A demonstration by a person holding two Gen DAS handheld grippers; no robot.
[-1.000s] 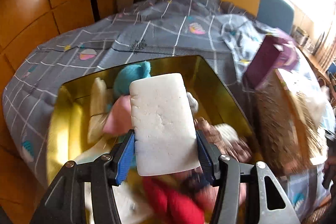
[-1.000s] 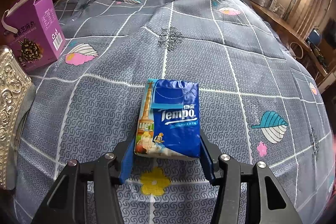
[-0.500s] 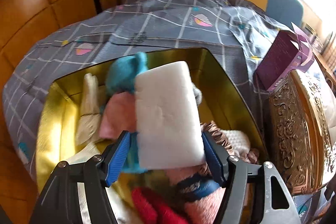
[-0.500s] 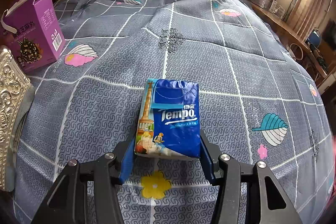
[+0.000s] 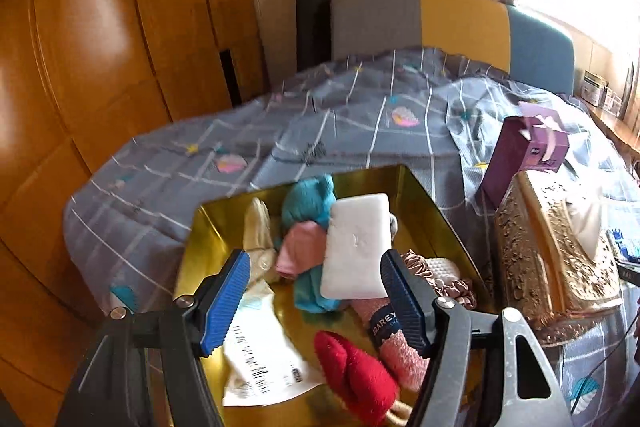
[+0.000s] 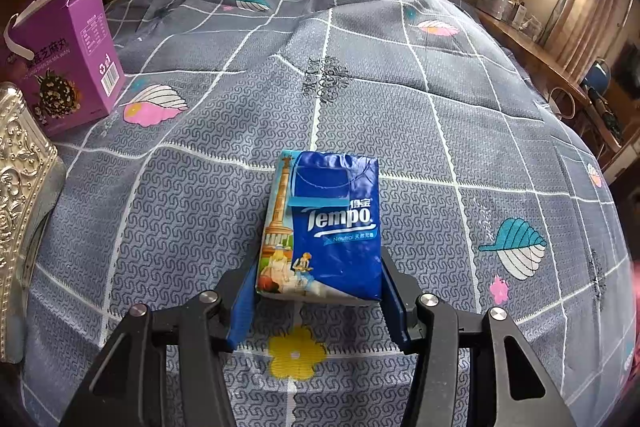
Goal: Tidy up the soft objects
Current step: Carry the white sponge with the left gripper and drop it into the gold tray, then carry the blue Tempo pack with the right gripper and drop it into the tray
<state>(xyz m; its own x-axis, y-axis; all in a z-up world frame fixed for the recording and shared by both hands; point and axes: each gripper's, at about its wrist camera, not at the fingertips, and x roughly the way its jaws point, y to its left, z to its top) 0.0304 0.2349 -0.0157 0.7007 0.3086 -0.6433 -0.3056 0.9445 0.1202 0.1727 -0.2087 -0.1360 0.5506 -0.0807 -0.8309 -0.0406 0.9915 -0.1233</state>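
Sponge [image 5: 356,247] lies in the gold box [image 5: 436,203] among socks; my left jaws [image 5: 316,291], just opened, stand spread and clear of it. My right jaws [image 6: 318,297] pinch the tissue pack [image 6: 324,227] above the bed [image 6: 440,107]. It is not yet boxed.

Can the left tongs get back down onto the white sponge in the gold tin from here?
Probably yes. The left tongs are open, nothing between the pads, and the white sponge lies on top of the pile in the gold tin, uncovered and straight ahead between the fingers.
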